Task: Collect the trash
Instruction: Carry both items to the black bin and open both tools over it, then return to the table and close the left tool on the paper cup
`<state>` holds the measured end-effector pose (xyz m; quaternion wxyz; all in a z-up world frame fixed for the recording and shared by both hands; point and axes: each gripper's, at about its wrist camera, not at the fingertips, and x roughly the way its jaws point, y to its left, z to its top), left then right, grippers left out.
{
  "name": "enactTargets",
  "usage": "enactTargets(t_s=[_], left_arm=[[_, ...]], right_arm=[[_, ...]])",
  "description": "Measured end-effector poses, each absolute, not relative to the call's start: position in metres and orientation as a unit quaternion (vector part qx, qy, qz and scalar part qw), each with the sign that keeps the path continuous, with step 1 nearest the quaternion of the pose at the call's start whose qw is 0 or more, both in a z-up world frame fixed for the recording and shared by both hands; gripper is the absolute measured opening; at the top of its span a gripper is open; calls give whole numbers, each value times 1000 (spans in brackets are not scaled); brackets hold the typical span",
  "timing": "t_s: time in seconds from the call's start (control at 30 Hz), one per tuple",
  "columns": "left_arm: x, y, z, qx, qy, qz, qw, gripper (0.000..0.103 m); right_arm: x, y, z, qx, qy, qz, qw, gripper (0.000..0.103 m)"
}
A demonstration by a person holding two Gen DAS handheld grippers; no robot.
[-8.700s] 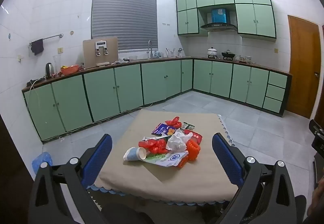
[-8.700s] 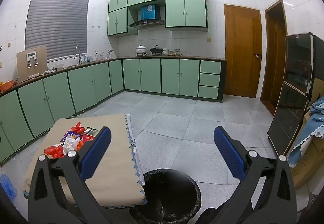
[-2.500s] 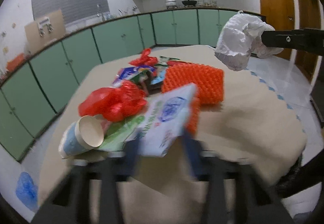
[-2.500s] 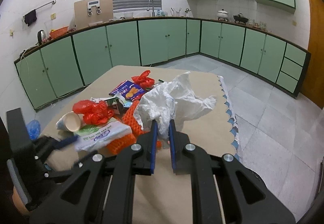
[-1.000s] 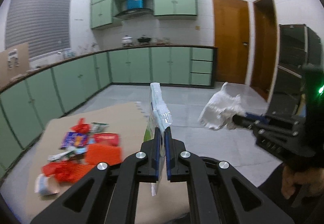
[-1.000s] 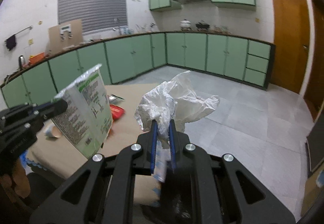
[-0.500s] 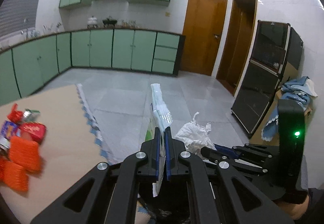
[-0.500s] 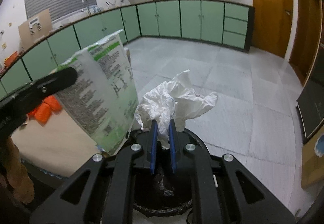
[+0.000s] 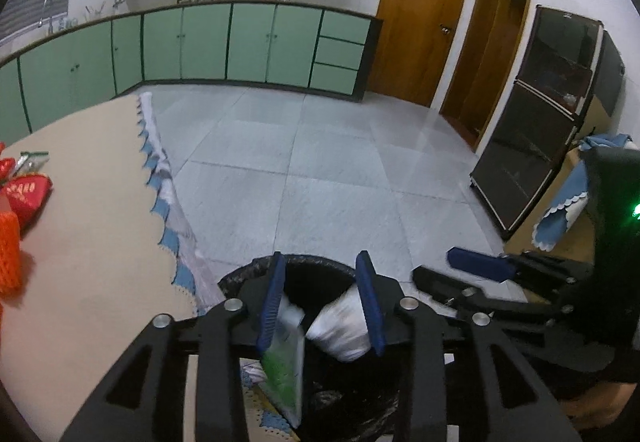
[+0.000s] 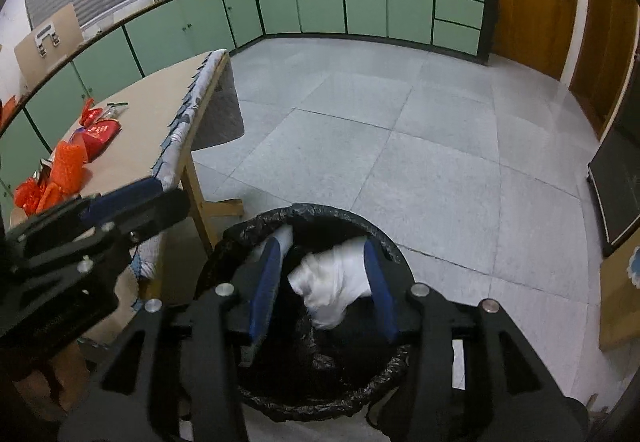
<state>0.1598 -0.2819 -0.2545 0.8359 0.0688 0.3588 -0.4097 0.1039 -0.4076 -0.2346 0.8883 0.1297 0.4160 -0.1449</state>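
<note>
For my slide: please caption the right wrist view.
Open right hand-held gripper above the bin; white bag drops in.

Left gripper (image 9: pixel 322 294) points down and forward, blue-padded fingers (image 9: pixel 272 300) spread apart, gripping nothing; right gripper (image 10: pixel 322 284) tilts down the same way, its jaws parted too; in the left view it sits just beside, off to the right.

Green cabinets (image 9: pixel 248 42) — grey tiled floor (image 9: pixel 320 162), wooden door (image 9: pixel 416 26).

Green base cabinets (image 9: pixel 248 42) line the tiled kitchen, with a wooden door (image 9: pixel 416 30) and dark glass cabinet (image 9: pixel 536 146).
</note>
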Motion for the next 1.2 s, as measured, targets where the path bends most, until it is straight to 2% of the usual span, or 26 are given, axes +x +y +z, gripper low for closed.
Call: enactTargets(t_s=[0.13, 0.3, 0.57, 0.83, 1.2], left_arm=[[161, -273, -244, 66, 349, -401, 845, 42], [157, -246, -221, 57, 331, -377, 863, 60], [150, -154, -196, 63, 312, -273, 908, 73], [152, -35, -175, 54, 276, -123, 952, 80], [173, 79, -191, 34, 267, -33, 962, 81]], right_arm=[[100, -414, -224, 136, 403, -156, 892, 44], [93, -410, -203, 133, 388, -145, 900, 44], [109, -354, -171, 113, 373, -60, 919, 45], [154, -262, -156, 68, 364, 59, 927, 46], [201, -161, -152, 40, 364, 133, 921, 46]])
